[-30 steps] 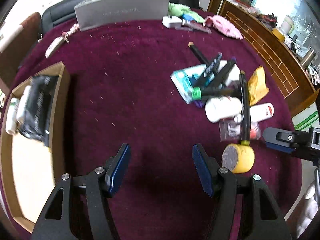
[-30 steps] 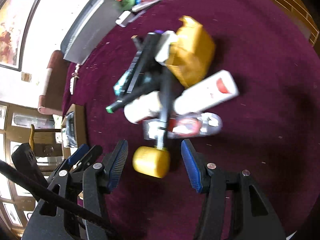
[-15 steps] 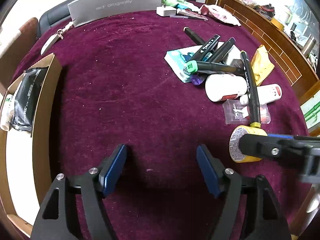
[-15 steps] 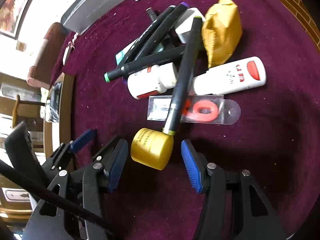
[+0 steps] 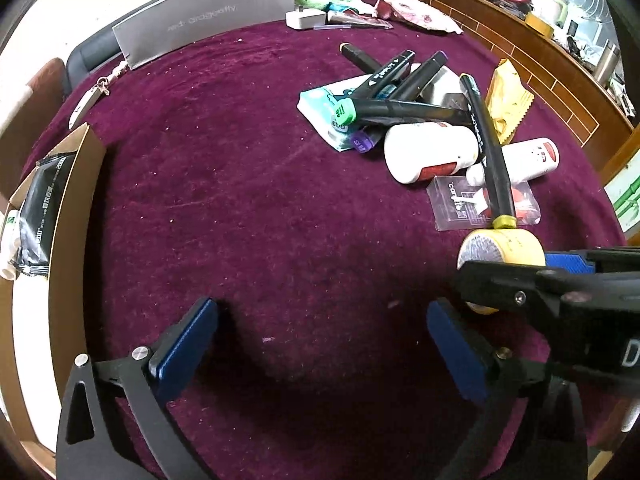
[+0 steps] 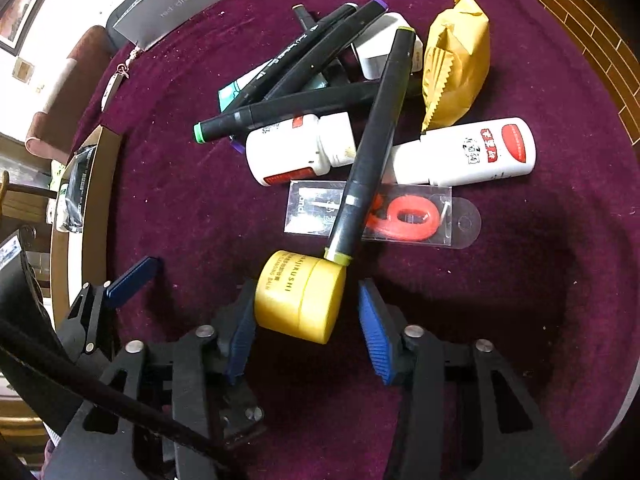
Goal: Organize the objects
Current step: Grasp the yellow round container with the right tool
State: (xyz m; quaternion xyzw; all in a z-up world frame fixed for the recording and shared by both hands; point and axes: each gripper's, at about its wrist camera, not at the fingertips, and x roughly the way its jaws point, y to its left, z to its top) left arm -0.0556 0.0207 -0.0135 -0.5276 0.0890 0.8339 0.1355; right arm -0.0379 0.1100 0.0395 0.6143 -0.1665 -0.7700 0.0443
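Note:
A small yellow jar (image 6: 300, 296) lies on its side on the maroon cloth (image 6: 180, 200), with a black marker's yellow-green tip (image 6: 338, 258) touching it. My right gripper (image 6: 306, 320) straddles the jar and its jaws are closing. The left pad (image 6: 242, 332) touches the jar; the right pad (image 6: 374, 332) stands a little off it. In the left wrist view the jar (image 5: 504, 246) sits at the right, behind the right gripper's finger. My left gripper (image 5: 320, 312) is opening wide over bare cloth, with nothing between its fingers.
Beyond the jar lies a pile: several black markers (image 6: 304, 104), two white bottles (image 6: 296, 152), a yellow packet (image 6: 456, 64) and a clear pack with a red piece (image 6: 404, 216). A cardboard tray (image 5: 76, 216) holding a black packet stands left. A grey box (image 5: 208, 28) is at the back.
The right gripper came up around the yellow jar and its jaws narrowed on it. The left gripper's jaws spread much wider and it sank a little toward the cloth.

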